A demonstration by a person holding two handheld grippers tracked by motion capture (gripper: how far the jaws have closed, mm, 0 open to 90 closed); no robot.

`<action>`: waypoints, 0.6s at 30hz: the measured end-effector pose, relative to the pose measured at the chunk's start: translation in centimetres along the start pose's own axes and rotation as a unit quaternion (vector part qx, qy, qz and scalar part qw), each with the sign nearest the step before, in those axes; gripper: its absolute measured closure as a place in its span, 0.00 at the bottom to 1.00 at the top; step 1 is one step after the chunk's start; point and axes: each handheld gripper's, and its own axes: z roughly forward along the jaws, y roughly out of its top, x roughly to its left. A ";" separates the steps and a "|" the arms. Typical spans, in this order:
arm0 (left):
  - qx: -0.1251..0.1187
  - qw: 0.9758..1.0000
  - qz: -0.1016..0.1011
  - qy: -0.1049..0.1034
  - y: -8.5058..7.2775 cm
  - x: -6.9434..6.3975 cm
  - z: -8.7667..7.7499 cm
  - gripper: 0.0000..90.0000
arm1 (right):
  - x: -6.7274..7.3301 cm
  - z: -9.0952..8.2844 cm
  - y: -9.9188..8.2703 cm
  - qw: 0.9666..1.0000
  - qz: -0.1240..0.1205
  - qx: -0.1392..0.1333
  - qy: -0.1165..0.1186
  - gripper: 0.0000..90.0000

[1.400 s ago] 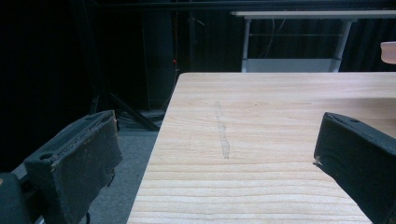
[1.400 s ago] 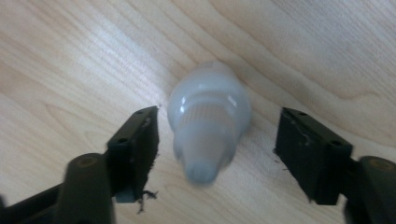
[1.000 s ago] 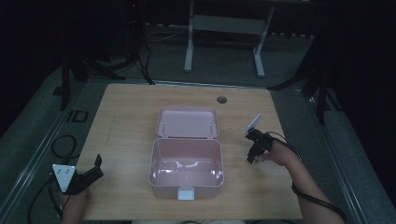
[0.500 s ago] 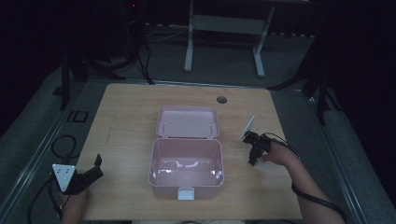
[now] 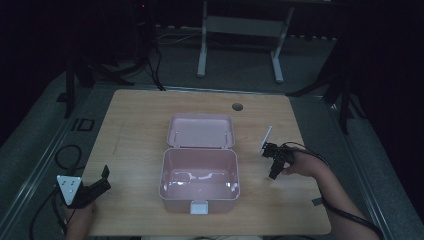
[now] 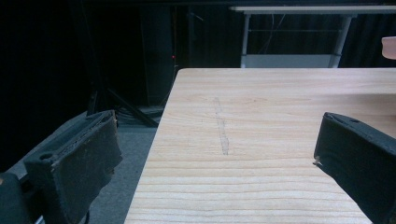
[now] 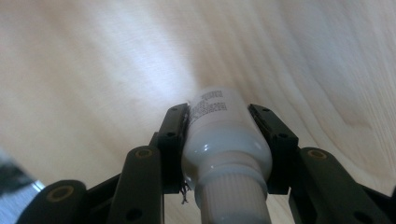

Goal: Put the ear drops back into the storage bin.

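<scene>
Right gripper [image 5: 273,172] clamps a small white bottle [image 7: 223,135], pads on both flanks, its long axis running along the jaws with the ribbed cap toward the camera. It hangs just off the counter [image 5: 140,125], likely clear of it. Open pink box [image 5: 199,175] lies to its left; left gripper [image 5: 100,182], spread and empty, sits farther off

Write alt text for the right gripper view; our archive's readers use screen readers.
The right gripper is clamped on a small white bottle with a ribbed cap and printed label, its two black jaws pressing on the sides. Blurred pale wooden table lies behind.
</scene>
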 end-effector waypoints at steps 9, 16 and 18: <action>0.000 1.000 -0.002 0.000 0.0 0.0 0.0 0.01 | 2.2 0.3 -0.5 0.989 -0.149 0.018 0.009 0.66; 0.001 1.000 -0.003 0.000 0.0 0.1 0.0 0.01 | 3.5 0.6 -0.4 0.973 -0.227 0.030 -0.022 0.66; 0.001 1.000 -0.003 -0.001 0.0 0.0 0.0 0.01 | 3.8 0.5 -0.3 0.970 -0.239 0.025 -0.029 0.66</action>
